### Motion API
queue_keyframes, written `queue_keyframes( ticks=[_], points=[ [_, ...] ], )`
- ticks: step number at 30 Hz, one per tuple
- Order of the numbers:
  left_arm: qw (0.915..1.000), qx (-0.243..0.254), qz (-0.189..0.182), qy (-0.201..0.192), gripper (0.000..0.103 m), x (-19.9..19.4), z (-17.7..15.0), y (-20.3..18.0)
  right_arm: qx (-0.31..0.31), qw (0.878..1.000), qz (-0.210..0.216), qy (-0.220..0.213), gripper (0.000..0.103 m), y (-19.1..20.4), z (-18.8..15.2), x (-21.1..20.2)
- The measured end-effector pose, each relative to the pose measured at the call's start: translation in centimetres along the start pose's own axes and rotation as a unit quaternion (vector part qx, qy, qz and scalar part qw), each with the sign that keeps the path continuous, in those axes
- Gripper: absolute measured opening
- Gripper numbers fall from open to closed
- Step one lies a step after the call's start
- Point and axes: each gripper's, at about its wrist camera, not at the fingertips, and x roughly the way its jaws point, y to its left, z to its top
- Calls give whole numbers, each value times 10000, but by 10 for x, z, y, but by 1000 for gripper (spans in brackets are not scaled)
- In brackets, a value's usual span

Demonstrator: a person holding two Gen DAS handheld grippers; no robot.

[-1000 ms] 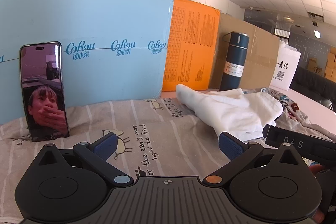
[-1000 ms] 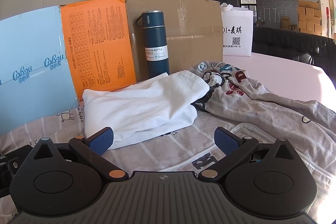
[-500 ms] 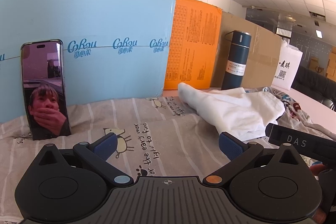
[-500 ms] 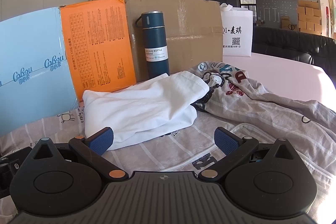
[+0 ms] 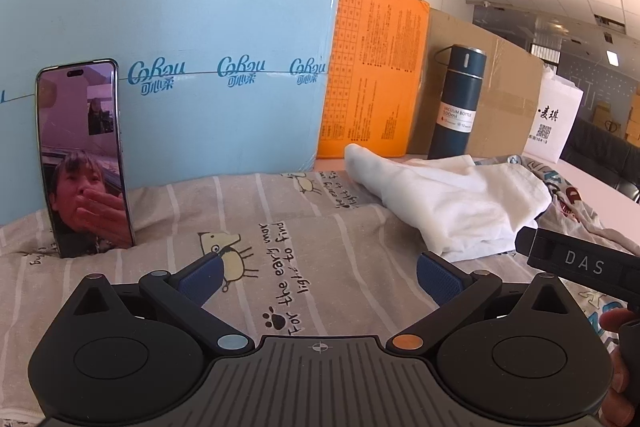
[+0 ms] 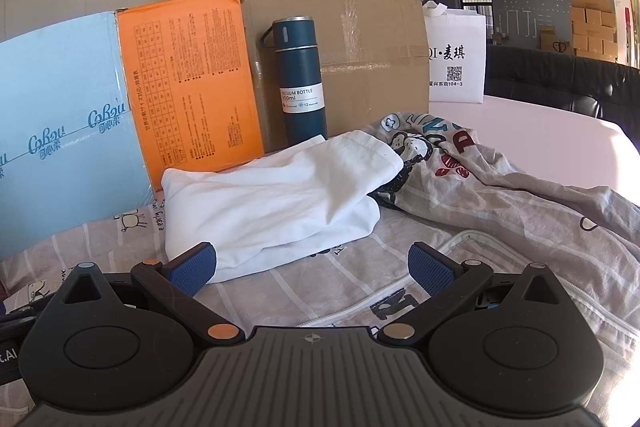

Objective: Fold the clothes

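Hovering low over the striped grey cloth [image 5: 280, 227], the left tool [image 5: 318, 275] has its blue pads spread wide and holds nothing; the right tool [image 6: 312, 263] is likewise spread and empty. The clothes to fold lie ahead: a white garment [image 6: 280, 203], loosely bunched, sits on the striped cloth just in front of the right tool's left pad, and a grey printed garment [image 6: 500, 195] is crumpled beside it to the right, partly tucked under the white one's edge.

The main risk, as I judge it, is a pinch that takes more than 1 layer. The white garment rests directly on the striped cloth, so a low grab may catch both and drag the whole spread.

A pull on that spread could topple the phone [image 5: 84, 159], which stands upright on it against the blue box [image 5: 180, 27]. The blue bottle [image 6: 300, 79] stands just behind the white garment, so a wide lifting sweep could knock it over.
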Motion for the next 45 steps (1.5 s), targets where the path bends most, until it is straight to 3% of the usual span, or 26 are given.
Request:
queue_keyframes(
  ticks=[9, 15, 30, 45],
  points=[
    [9996, 231, 168, -46, 103, -3, -5, -5, -137, 9995, 243, 126, 103, 7, -4, 0],
    [9996, -8, 278, -55, 103, -4, -2, 6, -112, 9992, 345, 155, 103, 7, -4, 0],
    [9964, 60, 698, -478, 103, -41, 5, 4, 96, 9976, 684, 71, 103, 6, -5, -12],
    [9932, 64, 979, -633, 103, -85, -6, 17, 15, 9892, 1461, -79, 103, 15, -9, -28]
  ],
)
